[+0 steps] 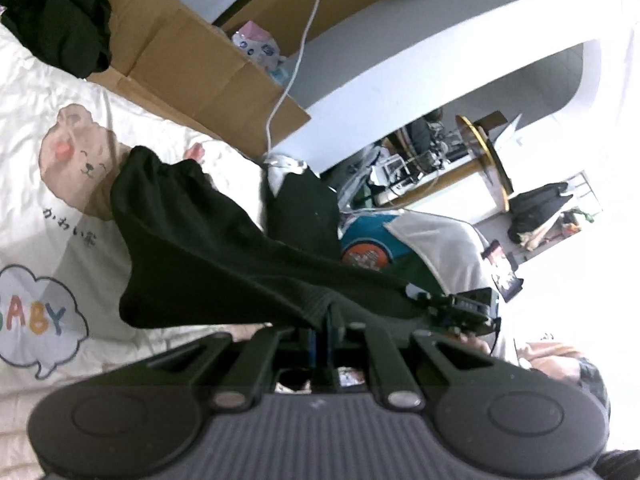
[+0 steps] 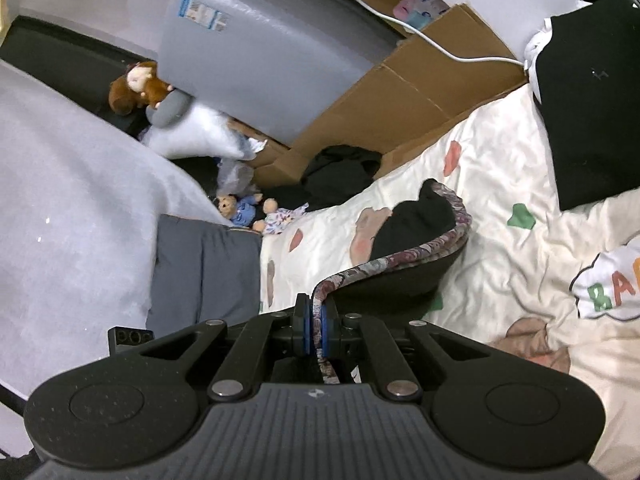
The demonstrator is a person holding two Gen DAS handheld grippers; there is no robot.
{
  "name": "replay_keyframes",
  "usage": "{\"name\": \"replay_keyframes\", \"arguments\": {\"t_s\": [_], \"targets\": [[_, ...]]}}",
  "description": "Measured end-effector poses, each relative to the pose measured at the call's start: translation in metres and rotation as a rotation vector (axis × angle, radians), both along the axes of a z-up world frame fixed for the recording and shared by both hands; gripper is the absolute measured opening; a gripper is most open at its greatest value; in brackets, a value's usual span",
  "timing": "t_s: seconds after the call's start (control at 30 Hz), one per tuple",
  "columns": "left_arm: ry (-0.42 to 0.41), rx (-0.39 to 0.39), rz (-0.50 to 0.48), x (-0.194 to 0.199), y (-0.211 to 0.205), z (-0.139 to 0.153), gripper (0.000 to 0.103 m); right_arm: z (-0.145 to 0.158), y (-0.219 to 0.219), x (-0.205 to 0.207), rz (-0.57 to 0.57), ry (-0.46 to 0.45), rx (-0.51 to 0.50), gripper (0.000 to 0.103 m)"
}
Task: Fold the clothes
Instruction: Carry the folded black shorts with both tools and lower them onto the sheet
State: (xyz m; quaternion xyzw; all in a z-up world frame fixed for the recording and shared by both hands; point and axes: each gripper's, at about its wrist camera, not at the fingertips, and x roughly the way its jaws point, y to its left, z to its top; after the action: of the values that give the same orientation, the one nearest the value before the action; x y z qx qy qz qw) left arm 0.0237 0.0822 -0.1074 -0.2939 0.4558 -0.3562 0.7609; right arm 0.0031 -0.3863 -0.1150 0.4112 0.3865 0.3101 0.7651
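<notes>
Left wrist view: left gripper (image 1: 325,330) fingers clamped on black garment (image 1: 208,248) edge; right gripper (image 2: 316,330) fingers pinch its patterned waistband (image 2: 404,256), lifting it off bed quilt (image 2: 500,208) to hang flat for folding.

The bed (image 2: 500,184) is covered with a rumpled cream quilt (image 1: 36,88) printed with a smiling bear (image 1: 80,160) and a cloud bubble reading BABY (image 1: 36,316). A flat black folded piece (image 2: 592,112) lies on the quilt at its far right edge. A crumpled dark pile (image 1: 60,20) sits at its far edge, against flattened cardboard (image 2: 420,96). A grey pillow (image 2: 204,276) lies at the quilt's left end.
</notes>
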Motion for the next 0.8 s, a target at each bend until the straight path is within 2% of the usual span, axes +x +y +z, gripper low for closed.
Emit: {"name": "replay_keyframes", "arguments": {"t_s": [0.23,0.33,0.4,0.57,0.8], "targets": [[0.037,-0.030,-0.036,-0.030,0.007,0.004,0.005,0.013,0.001,-0.044,0.042,0.026,-0.013,0.005],[0.065,-0.045,-0.040,-0.037,0.009,-0.005,0.005,0.006,0.001,-0.060,0.064,0.055,-0.008,0.005],[0.095,-0.045,-0.037,-0.036,0.008,-0.023,0.005,-0.004,0.001,-0.063,0.062,0.077,-0.008,0.005],[0.134,-0.030,-0.027,-0.023,0.008,-0.047,0.005,-0.030,-0.001,-0.056,0.034,0.120,0.000,0.005],[0.146,-0.026,0.002,-0.004,0.019,-0.068,0.005,-0.057,-0.001,-0.025,0.001,0.152,-0.003,0.005]]}}
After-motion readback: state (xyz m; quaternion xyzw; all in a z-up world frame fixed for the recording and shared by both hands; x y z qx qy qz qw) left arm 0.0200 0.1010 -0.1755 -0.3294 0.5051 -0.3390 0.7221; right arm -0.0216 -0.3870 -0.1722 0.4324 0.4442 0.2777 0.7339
